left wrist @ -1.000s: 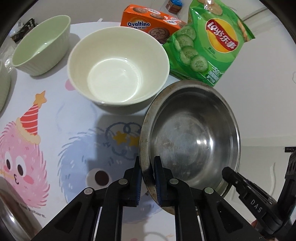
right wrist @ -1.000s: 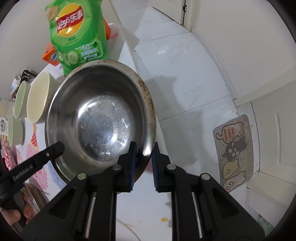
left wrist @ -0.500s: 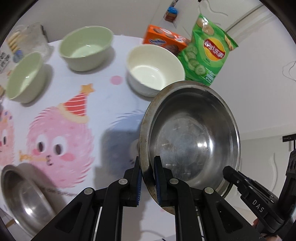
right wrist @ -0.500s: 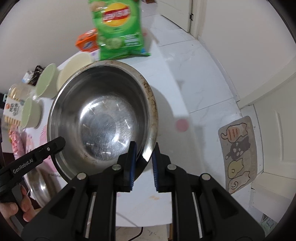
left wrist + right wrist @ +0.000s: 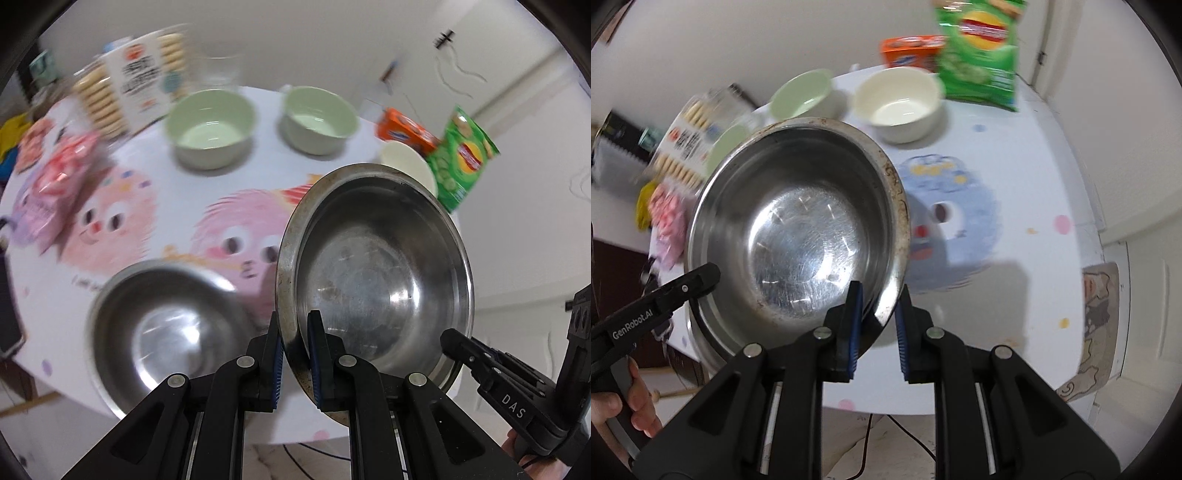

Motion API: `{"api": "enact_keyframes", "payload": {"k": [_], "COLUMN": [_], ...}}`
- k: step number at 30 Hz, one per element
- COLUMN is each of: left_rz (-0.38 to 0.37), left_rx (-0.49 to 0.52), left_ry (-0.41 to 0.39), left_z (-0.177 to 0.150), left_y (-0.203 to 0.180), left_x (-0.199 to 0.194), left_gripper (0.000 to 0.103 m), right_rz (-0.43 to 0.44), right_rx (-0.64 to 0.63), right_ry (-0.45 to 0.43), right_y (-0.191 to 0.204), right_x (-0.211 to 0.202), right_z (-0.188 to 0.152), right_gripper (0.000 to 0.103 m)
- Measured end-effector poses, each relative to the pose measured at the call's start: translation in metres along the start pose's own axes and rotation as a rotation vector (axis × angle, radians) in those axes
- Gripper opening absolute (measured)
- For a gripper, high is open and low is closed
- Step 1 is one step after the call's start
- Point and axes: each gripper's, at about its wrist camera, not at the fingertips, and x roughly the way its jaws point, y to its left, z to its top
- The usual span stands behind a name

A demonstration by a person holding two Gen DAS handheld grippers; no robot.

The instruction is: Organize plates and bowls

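A large steel bowl (image 5: 380, 280) hangs in the air, held by both grippers. My left gripper (image 5: 295, 354) is shut on its left rim. My right gripper (image 5: 877, 325) is shut on its right rim, and the bowl (image 5: 798, 229) fills the left of that view. A second steel bowl (image 5: 166, 332) sits on the table near the front edge, just left of the held one. Two pale green bowls (image 5: 210, 129) (image 5: 317, 118) and a cream bowl (image 5: 897, 103) stand at the back of the table.
The round table (image 5: 1015, 221) has a cartoon-print cloth. A green chips bag (image 5: 979, 48) and an orange box (image 5: 908, 51) stand at the back. A biscuit pack (image 5: 125, 85) and pink snack bags (image 5: 55, 177) lie at the left. The other gripper's finger (image 5: 491, 373) shows in the left view.
Both grippers have carried the steel bowl back and to the left across the table. The second steel bowl has come into fuller view beside it. Grips are unchanged.
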Motion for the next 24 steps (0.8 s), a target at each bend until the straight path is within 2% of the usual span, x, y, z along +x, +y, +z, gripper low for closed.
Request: {"api": "enact_keyframes", "payload": {"k": [6,12,24], "left_rz": [0.027,0.065,0.108], "left_rx": [-0.091,-0.171,-0.227], "left_ry": [-0.03,-0.027,0.02], "left_z": [-0.017,-0.04,-0.065], "left_y": [0.059,0.106,0.146], "left_x": [-0.025,-0.034,-0.021], "left_gripper": [0.012,0.012,0.012], "right_rz": [0.036,0.064,0.055], "right_rx": [-0.113,-0.215,-0.295], "right_ry": [0.022,0.064,0.163], "right_y": [0.06,0.11,0.148], "right_x": [0.006,0.021,0.056], "right_z": [-0.013,-0.027,-0.054], "right_gripper": [0.019,0.02,0.021]}}
